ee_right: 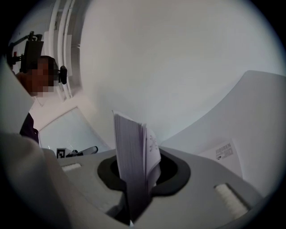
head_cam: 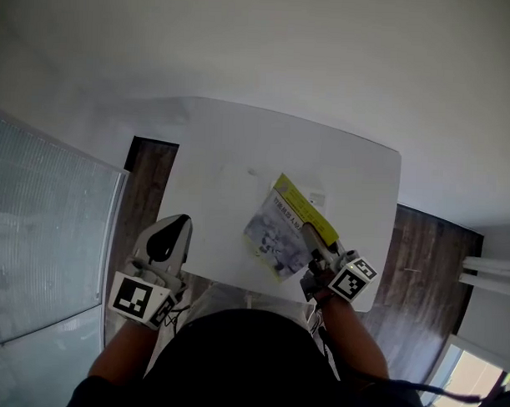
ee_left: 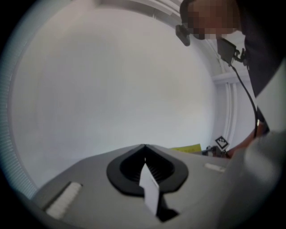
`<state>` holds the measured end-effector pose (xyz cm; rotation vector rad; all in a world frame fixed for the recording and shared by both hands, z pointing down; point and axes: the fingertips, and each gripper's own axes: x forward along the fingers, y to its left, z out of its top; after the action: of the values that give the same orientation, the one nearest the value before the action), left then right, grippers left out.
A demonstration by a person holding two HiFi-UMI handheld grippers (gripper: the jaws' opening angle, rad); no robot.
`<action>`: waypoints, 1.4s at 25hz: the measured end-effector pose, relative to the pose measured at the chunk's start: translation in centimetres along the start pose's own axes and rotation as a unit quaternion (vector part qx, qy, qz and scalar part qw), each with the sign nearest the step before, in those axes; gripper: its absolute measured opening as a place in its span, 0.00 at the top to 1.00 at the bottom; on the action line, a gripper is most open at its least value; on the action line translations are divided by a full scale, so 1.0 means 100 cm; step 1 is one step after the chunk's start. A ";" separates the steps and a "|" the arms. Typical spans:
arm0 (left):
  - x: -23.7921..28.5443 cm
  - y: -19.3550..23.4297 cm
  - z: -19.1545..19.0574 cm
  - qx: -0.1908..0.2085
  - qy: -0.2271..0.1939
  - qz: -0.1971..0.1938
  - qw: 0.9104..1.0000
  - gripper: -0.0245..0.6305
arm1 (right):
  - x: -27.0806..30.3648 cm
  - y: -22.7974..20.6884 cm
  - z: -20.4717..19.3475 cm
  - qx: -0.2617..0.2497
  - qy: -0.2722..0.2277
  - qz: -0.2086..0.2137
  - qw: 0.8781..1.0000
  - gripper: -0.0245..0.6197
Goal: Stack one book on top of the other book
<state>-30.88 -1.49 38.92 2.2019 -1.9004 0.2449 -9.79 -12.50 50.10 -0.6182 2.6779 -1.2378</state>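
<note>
Yellow-and-grey book (head_cam: 284, 226), white table (head_cam: 223, 156), dark brown wooden floor (head_cam: 147, 186)

Surface (head_cam: 215, 147): white, plain top w/ rounded corners, standing on dark wood floor (head_cam: 147, 195), which shows past its left & right edges. Mostly bare.

On it, toward the right edge, approx halfway btwn far & near edges: small white label (head_cam: 317, 197) w/ dark print, lying flat; print too small to read. Left of that, nearer the middle, a faint small mark (head_cam: 254, 172); can't tell what it is.

Over the near-right part: one book (head_cam: 279, 224), yellow strip along its right side, grey pic on cover, set diagonal to the surface edges. Rt tongs (head_cam: 310, 240) are clamped on its near-right corner. Can't tell if it rests on the surface or sits just above it.
</note>
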 end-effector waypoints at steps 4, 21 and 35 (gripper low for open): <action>0.010 -0.001 0.004 0.003 0.005 0.000 1.000 0.96 | -0.002 -0.012 0.003 0.004 -0.001 -0.010 1.000 0.83; 0.025 -0.020 0.012 0.005 0.016 0.002 1.000 0.96 | -0.015 -0.063 -0.004 0.046 0.001 -0.037 0.998 0.83; 0.020 -0.023 0.004 0.007 0.036 0.021 0.999 0.96 | -0.022 -0.104 -0.028 0.083 0.020 -0.068 0.994 0.83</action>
<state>-28.29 -3.16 38.92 2.1339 -1.9134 0.3398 -5.37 -15.62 59.63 -0.7693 2.5650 -1.5048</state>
